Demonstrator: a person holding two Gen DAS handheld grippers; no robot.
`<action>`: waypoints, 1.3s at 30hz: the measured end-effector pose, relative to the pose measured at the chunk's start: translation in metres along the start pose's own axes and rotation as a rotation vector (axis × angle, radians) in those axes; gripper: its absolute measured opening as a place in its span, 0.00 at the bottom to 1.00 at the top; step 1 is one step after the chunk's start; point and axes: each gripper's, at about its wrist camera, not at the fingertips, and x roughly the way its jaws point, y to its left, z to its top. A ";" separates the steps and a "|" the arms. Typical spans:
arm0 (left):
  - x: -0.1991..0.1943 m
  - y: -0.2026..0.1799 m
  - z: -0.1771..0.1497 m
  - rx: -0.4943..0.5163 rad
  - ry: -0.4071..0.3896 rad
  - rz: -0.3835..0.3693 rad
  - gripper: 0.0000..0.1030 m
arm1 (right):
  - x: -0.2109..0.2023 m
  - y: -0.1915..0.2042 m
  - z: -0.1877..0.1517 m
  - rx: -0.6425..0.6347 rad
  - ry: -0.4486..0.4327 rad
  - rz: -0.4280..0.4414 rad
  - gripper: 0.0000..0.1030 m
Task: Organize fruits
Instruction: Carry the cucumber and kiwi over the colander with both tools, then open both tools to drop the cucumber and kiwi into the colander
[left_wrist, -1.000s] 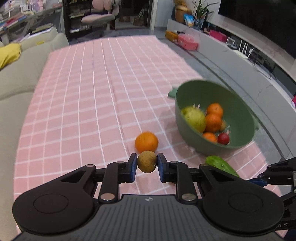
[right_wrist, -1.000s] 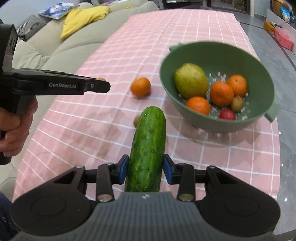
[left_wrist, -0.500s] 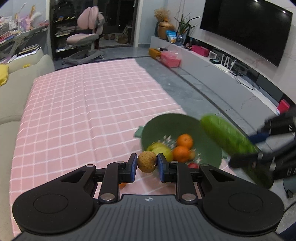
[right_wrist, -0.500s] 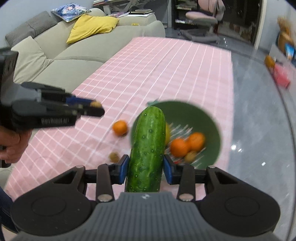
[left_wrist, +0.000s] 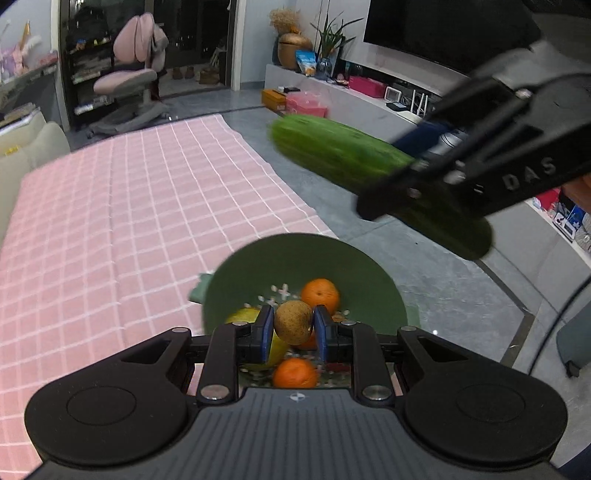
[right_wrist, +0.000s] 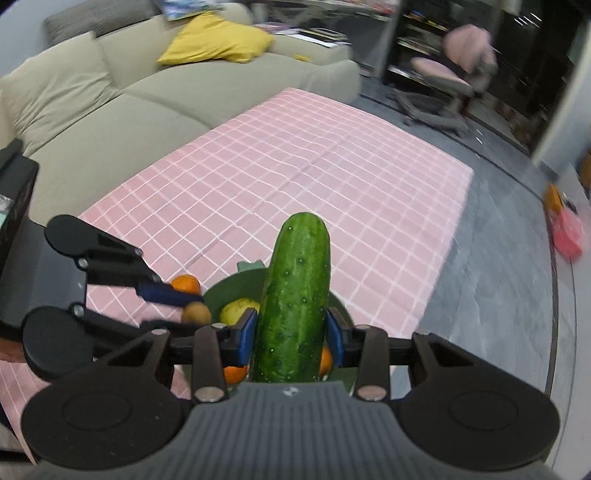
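Blue-padded left gripper clamped on kiwi, right gripper clamped on cucumber, green bowl at six o'clock holding oranges, pear.

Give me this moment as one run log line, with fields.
left gripper: holds small brown fruit | right gripper: holds cucumber | both above green bowl

A pink checked cloth covers the surface beside the grey floor. On the cloth, near its edge, stands a green bowl. A lone orange lies on the cloth just beside the bowl.
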 end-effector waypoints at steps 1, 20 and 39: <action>0.004 0.000 -0.001 -0.007 0.008 -0.007 0.25 | 0.005 -0.002 0.002 -0.025 -0.003 0.014 0.35; 0.071 -0.022 -0.016 -0.024 0.135 0.002 0.25 | 0.108 -0.002 -0.024 -0.333 0.058 0.127 0.35; 0.076 -0.022 -0.012 -0.025 0.157 0.040 0.49 | 0.127 -0.004 -0.039 -0.318 0.135 0.132 0.35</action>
